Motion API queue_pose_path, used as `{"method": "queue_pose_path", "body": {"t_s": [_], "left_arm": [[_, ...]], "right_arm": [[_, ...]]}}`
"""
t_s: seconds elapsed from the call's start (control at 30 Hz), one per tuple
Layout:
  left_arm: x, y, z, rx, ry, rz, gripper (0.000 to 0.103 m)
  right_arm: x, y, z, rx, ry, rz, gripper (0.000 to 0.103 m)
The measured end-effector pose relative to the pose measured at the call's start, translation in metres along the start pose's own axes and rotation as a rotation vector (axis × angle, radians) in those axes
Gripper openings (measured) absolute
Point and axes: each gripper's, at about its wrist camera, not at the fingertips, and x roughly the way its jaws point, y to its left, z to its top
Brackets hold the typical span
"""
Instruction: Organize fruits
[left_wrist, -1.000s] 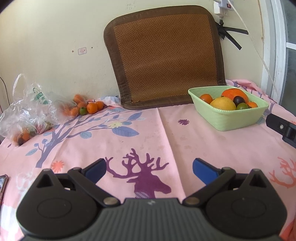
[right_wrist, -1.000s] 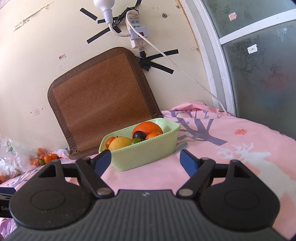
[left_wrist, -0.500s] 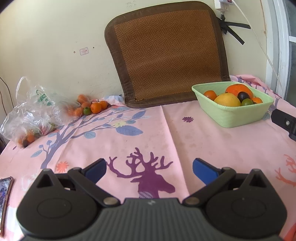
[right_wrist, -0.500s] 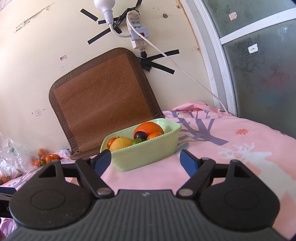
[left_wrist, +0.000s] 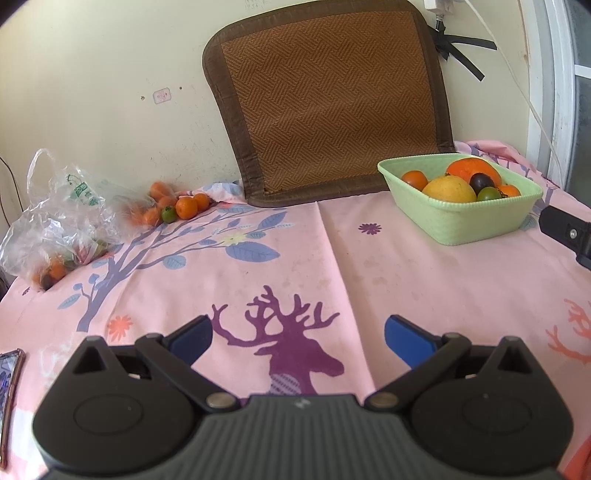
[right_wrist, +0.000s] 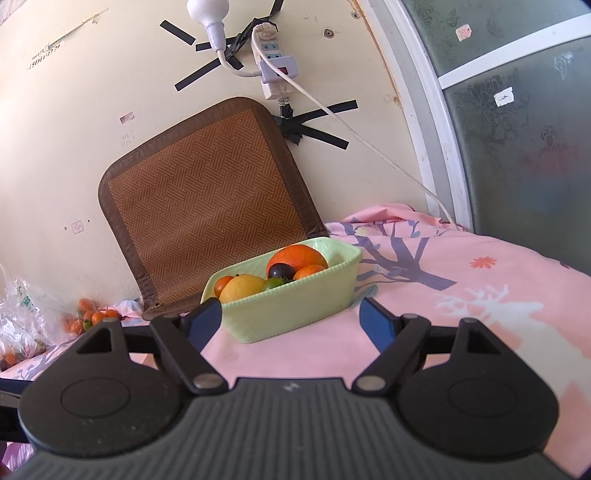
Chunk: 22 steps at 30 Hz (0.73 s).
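My left tool (left_wrist: 298, 338) hangs over the pink cloth (left_wrist: 332, 266) with its blue fingers (left_wrist: 404, 338) spread wide and nothing between them; a purple deer print lies just below the gap. My right tool (right_wrist: 291, 320) is likewise spread apart and empty, pointed at the green bowl (right_wrist: 295, 314), which sits just ahead of its fingertips, slightly left of centre.

From the left view the bowl (left_wrist: 465, 221) stands far right on the desk, well apart from my left tool, and the black tip of the right tool (left_wrist: 567, 232) shows just beside it. Inside it I see a big orange (left_wrist: 471, 170), a yellow fruit (left_wrist: 448, 189), a dark plum (left_wrist: 482, 181), a small green fruit (left_wrist: 487, 194) and two small oranges.

The loose fruits (left_wrist: 177, 208), small oranges with one green one, lie far left at the back against the wall, next to a clear plastic bag (left_wrist: 55, 218) that holds more fruit. Open cloth lies between my left tool and that pile.

A woven mat (left_wrist: 328, 103) leans upright on the wall behind the bowl. A power strip (right_wrist: 275, 70) and cable are taped above it. A phone edge (left_wrist: 9, 369) shows at the left border.
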Motion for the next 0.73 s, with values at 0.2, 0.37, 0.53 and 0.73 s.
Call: {"method": "queue_pose_path", "body": {"t_s": [0.2, 0.37, 0.53, 0.73], "left_arm": [[0.0009, -0.0009, -0.0011, 0.011, 0.004, 0.005, 0.103], [0.0022, -0.0005, -0.0014, 0.011, 0.01, 0.001, 0.103], [0.0015, -0.0011, -0.0015, 0.015, 0.009, -0.003, 0.103], [-0.0005, -0.0017, -0.0018, 0.017, -0.003, -0.036, 0.103]], "right_arm": [[-0.0003, -0.0006, -0.0001, 0.0, 0.0, 0.001, 0.084], [-0.0003, -0.0005, -0.0001, 0.0, 0.0, 0.001, 0.084], [-0.0005, -0.0008, -0.0001, 0.0, 0.0, 0.001, 0.084], [-0.0006, -0.001, -0.0001, 0.0, 0.0, 0.002, 0.084]]}}
